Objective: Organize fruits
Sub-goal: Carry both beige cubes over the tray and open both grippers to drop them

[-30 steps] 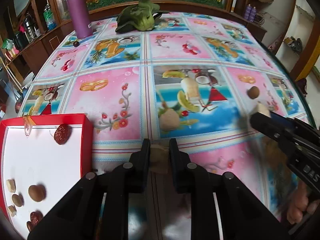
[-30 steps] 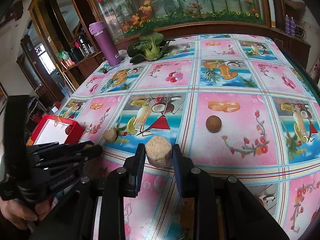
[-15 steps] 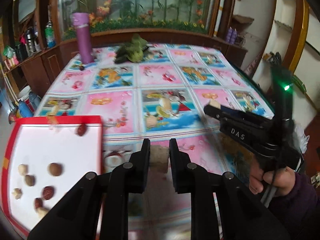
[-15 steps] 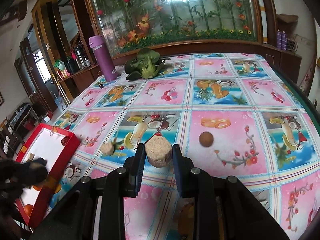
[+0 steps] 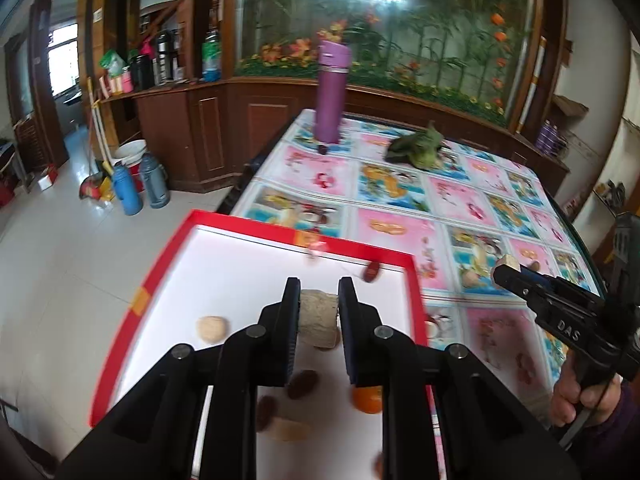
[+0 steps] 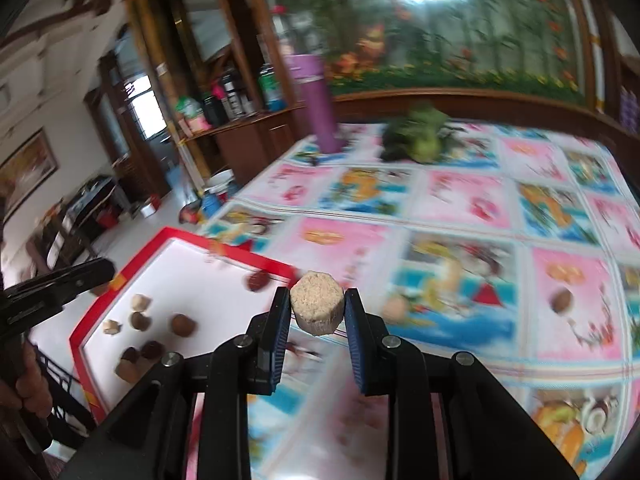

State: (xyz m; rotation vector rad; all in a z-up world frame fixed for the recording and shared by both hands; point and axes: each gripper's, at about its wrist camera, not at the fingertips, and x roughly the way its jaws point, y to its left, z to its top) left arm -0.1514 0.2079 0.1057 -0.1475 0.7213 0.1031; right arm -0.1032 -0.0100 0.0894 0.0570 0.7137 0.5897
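Note:
My left gripper (image 5: 319, 300) is shut on a beige rough chunk (image 5: 318, 318) and hangs over the white inside of the red-rimmed tray (image 5: 256, 226). In the tray lie several small pieces: a pale round one (image 5: 213, 328), dark red dates (image 5: 303, 384), an orange fruit (image 5: 367, 399). My right gripper (image 6: 317, 308) is shut on a tan round cake (image 6: 317, 307), held above the tablecloth just right of the tray (image 6: 120, 280). On the cloth lie a pale nut (image 6: 394, 307) and a brown nut (image 6: 561, 301). The right gripper (image 5: 506, 268) also shows in the left wrist view.
A purple flask (image 5: 333, 92) and a green leafy vegetable (image 5: 418, 148) stand at the table's far side. The tray sits at the table's left corner, with tiled floor, blue thermoses (image 5: 129, 196) and a bucket beyond. A hand (image 5: 580, 394) holds the right gripper.
Both grippers lifted off the cloth and swung left. The left one now sits over the tray with its chunk; the right one carries its cake toward the tray's right edge.

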